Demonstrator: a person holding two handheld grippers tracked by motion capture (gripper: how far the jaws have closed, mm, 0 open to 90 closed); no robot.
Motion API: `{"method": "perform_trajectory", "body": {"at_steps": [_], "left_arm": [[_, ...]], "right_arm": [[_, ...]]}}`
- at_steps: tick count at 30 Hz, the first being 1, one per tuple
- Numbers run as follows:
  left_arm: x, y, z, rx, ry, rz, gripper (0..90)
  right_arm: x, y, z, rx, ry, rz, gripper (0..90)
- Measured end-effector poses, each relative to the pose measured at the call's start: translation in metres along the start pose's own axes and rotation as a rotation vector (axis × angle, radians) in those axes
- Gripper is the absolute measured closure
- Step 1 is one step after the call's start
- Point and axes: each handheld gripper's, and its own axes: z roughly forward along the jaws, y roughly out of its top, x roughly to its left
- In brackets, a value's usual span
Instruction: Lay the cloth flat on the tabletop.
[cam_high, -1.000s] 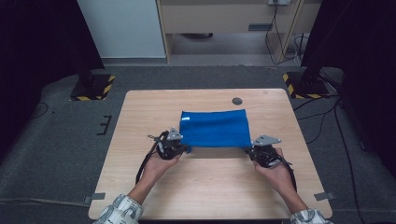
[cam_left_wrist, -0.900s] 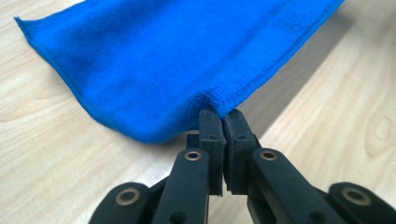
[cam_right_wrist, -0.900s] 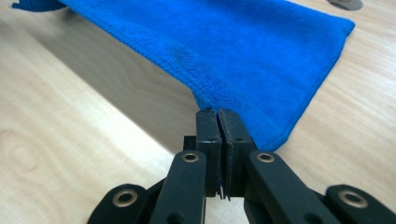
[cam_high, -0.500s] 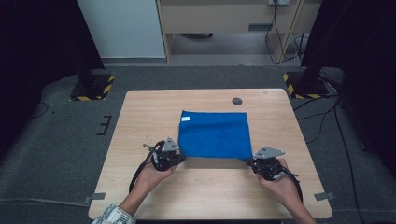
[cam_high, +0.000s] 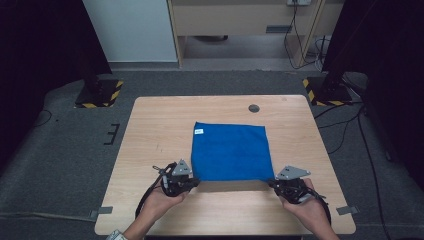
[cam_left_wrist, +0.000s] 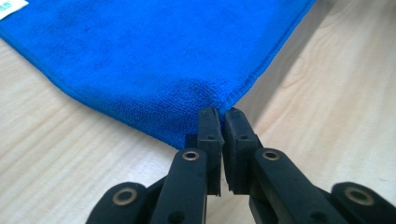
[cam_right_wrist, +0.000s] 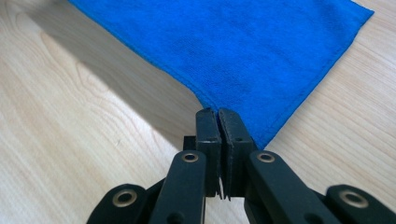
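A blue cloth (cam_high: 231, 151) with a small white tag (cam_high: 198, 131) at its far left corner lies spread on the wooden table (cam_high: 150, 130). My left gripper (cam_high: 192, 183) is shut on the cloth's near left corner (cam_left_wrist: 219, 100). My right gripper (cam_high: 274, 184) is shut on the near right corner (cam_right_wrist: 210, 105). Both near corners are lifted slightly, and the near edge casts a shadow on the table. In the left gripper view (cam_left_wrist: 220, 114) and the right gripper view (cam_right_wrist: 217, 114) the jaws pinch the hem tight.
A small dark round grommet (cam_high: 254, 108) sits in the table near its far edge. Bare wood lies left and right of the cloth. Grey carpet (cam_high: 60, 150) surrounds the table, with black stands on yellow-striped bases (cam_high: 100, 95) at the far corners.
Both grippers have pulled the cloth's near edge toward the table's front. The cloth has unfolded from a short strip into a nearly square sheet.
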Motion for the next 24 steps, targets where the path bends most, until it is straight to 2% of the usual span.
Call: {"method": "perform_trajectory", "body": {"at_steps": [5,6,7,8,9,10,11,13,15,16,17,18,19,24], "left_arm": [[-0.006,-0.001,-0.003,0.009,0.003,0.007,83.1],[-0.006,-0.002,-0.003,0.005,0.004,0.004,73.3],[-0.007,-0.003,-0.005,-0.003,0.007,0.006,73.3],[-0.008,-0.005,-0.007,-0.017,0.011,0.009,61.9],[-0.008,-0.006,-0.008,-0.024,0.012,0.011,56.0],[-0.008,-0.007,-0.011,-0.03,0.018,0.007,56.0],[-0.007,-0.009,-0.015,-0.033,0.018,0.006,45.0],[-0.004,-0.01,-0.018,-0.045,0.027,0.011,44.3],[0.002,-0.009,-0.02,-0.063,0.034,0.005,38.0],[0.008,-0.007,-0.02,-0.08,0.042,-0.009,33.2],[0.008,-0.007,-0.02,-0.08,0.042,-0.009,31.1],[0.012,-0.006,-0.019,-0.089,0.044,-0.014,31.1],[0.02,-0.004,-0.016,-0.107,0.052,-0.032,27.2],[0.032,0.002,-0.008,-0.12,0.063,-0.05,23.2]], "right_arm": [[0.002,-0.003,-0.004,0.004,0.011,0.005,85.7],[0.004,-0.003,-0.005,0.005,0.04,0.004,73.8],[0.004,-0.003,-0.005,0.005,0.04,0.004,73.8],[0.007,-0.002,-0.007,-0.016,0.051,0.003,56.7],[0.008,-0.001,-0.007,-0.018,0.057,0.0,50.7],[0.008,-0.001,-0.007,-0.018,0.057,0.0,50.7],[0.01,0.001,-0.008,-0.036,0.046,-0.01,40.9],[0.01,0.002,-0.008,-0.04,0.052,-0.005,38.6],[0.009,0.005,-0.004,-0.049,0.045,-0.014,32.1],[0.006,0.008,0.002,-0.053,0.04,-0.005,28.1],[0.005,0.009,0.005,-0.053,0.035,-0.001,26.3],[0.005,0.009,0.005,-0.053,0.035,-0.001,26.3],[0.002,0.013,0.012,-0.058,0.028,0.011,23.4],[-0.005,0.019,0.024,-0.056,0.018,0.032,19.4]]}}
